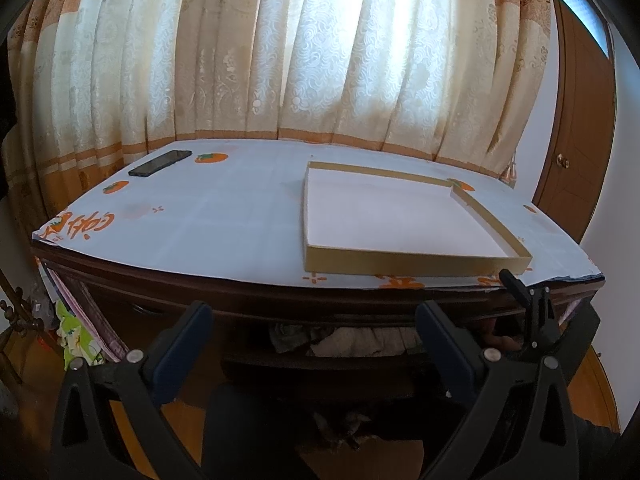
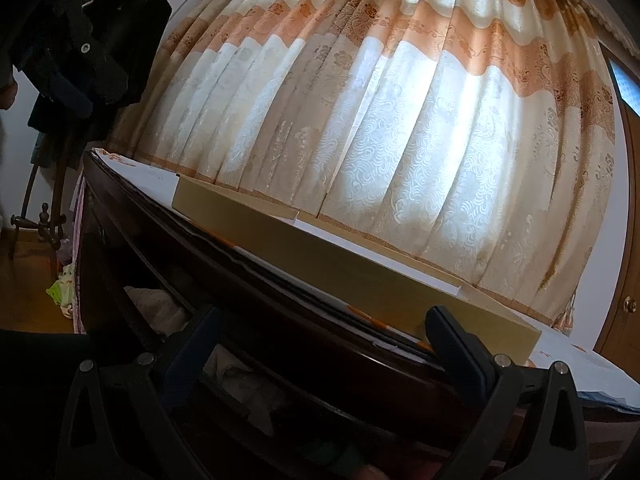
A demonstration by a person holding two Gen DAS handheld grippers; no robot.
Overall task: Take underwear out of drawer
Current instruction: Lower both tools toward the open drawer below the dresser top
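A dark wooden drawer (image 1: 320, 360) stands open under the desk top, with crumpled grey and cream underwear (image 1: 344, 338) inside. My left gripper (image 1: 314, 322) is open, level with the drawer front, fingers apart and empty. The other gripper (image 1: 536, 320) shows at the right, by the drawer's right end. In the right wrist view my right gripper (image 2: 324, 332) is open and empty, close against the dark desk edge (image 2: 280, 304), with pale cloth (image 2: 240, 384) in the drawer below.
A shallow gold-rimmed white box lid (image 1: 400, 220) lies on the paper-covered desk top (image 1: 220, 220), and a black phone (image 1: 160, 163) at the back left. Curtains (image 1: 320, 60) hang behind. A coat rack with dark clothes (image 2: 88, 40) stands at left. A wooden door (image 1: 580, 140) is at right.
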